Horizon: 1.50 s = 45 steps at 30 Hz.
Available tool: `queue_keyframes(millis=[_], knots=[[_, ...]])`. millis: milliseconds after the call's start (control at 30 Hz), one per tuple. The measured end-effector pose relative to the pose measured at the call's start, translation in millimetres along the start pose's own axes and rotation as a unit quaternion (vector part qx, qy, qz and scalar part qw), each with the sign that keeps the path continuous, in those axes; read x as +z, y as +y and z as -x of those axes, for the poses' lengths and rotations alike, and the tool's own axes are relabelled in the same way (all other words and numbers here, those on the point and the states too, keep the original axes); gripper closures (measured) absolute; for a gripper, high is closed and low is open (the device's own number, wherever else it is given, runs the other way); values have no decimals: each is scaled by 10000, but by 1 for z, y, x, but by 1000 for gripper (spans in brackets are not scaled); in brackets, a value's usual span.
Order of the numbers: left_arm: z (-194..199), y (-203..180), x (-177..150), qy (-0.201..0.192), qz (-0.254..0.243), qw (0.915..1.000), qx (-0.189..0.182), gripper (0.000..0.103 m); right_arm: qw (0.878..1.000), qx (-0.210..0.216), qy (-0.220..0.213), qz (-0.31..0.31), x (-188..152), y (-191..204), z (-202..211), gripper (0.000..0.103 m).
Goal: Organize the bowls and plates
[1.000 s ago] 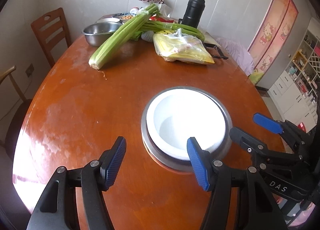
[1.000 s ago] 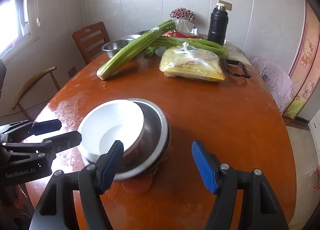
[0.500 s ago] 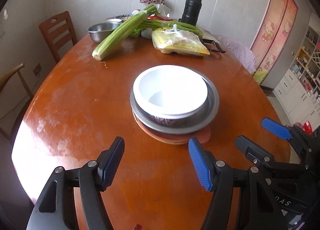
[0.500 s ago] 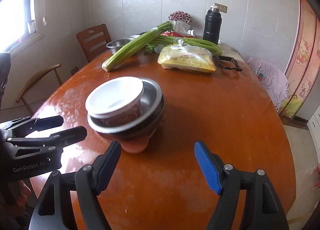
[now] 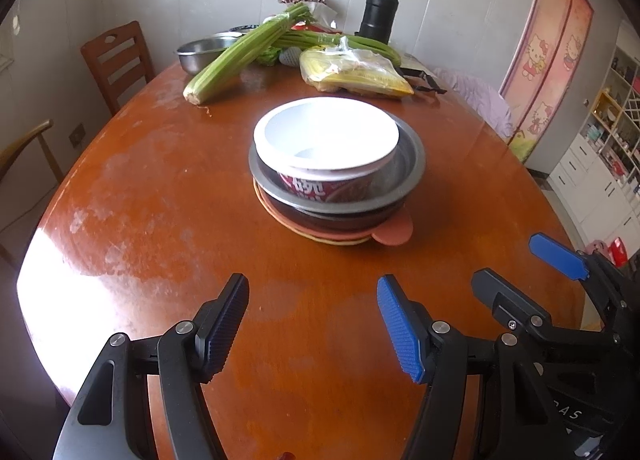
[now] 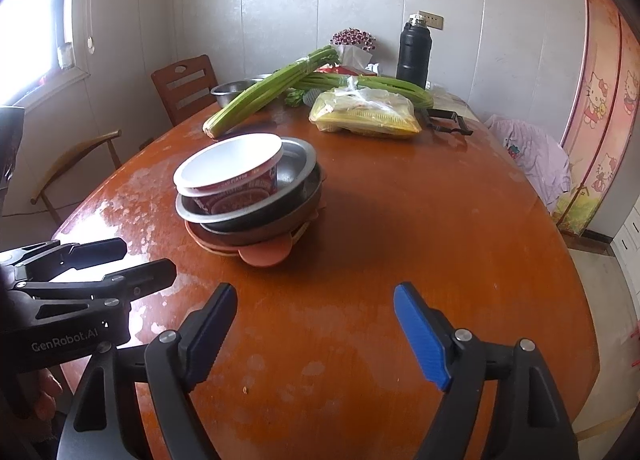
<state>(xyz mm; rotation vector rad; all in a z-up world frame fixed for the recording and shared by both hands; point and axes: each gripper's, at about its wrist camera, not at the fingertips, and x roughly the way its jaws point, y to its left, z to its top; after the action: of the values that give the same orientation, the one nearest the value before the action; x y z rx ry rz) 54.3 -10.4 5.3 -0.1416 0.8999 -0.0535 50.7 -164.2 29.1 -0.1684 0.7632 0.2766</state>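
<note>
A stack stands mid-table: a white instant-noodle bowl with a red printed wall sits in a steel bowl, on a dark bowl, on an orange plate with a tab. The stack also shows in the right wrist view, with the white bowl and the steel bowl. My left gripper is open and empty, well in front of the stack. My right gripper is open and empty, also short of the stack. The right gripper shows at the left view's right edge.
At the table's far end lie celery stalks, a yellow bag of food, a steel basin and a black flask. A wooden chair stands at the far left. The left gripper appears at the right view's left.
Both grippers have pulled back and dropped lower from the stack, which now looks farther away and is seen more from the side. Both stay open.
</note>
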Motion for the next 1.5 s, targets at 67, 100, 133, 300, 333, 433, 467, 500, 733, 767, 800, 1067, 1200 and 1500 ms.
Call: queue_keyframes(millis=[67,100,133,300,333,433,467,500,733,767,800,1067,1200,1500], knots=[[0,-1,-4,11,-3,10000,13,35,10000,11,9,11,-3,1,0,23],[0,0,-5,17,20,10000,16,35,10000,0,26,29,-5,2,-1,23],[0,0,-6,19,28,10000,22,35,10000,-8,37,41,-7,2,-1,23],[-1,3,-10,35,62,9999,142,35,10000,6,31,38,-15,5,0,23],[-1,3,-10,32,64,9999,154,35,10000,-1,31,32,-16,5,0,23],[-2,5,-11,42,73,9997,222,35,10000,-10,34,24,-17,5,0,23],[-2,6,-11,49,77,9997,235,35,10000,-10,35,30,-17,5,0,23],[-2,7,-12,45,94,9996,247,35,10000,1,29,33,-17,5,0,23],[-1,6,-13,65,76,9996,270,34,10000,5,3,49,-21,7,2,23],[-2,6,-14,76,74,9996,268,34,10000,1,5,50,-21,6,2,23],[-2,6,-14,81,70,9996,268,34,10000,-5,2,47,-21,7,3,23],[-4,5,-14,126,49,9995,299,34,10000,-32,-11,25,-20,7,3,23],[-3,4,-14,108,35,9995,300,34,10000,-30,-26,39,-19,8,4,23],[-2,4,-14,100,19,9994,337,34,10000,-45,-27,27,-18,9,5,23]])
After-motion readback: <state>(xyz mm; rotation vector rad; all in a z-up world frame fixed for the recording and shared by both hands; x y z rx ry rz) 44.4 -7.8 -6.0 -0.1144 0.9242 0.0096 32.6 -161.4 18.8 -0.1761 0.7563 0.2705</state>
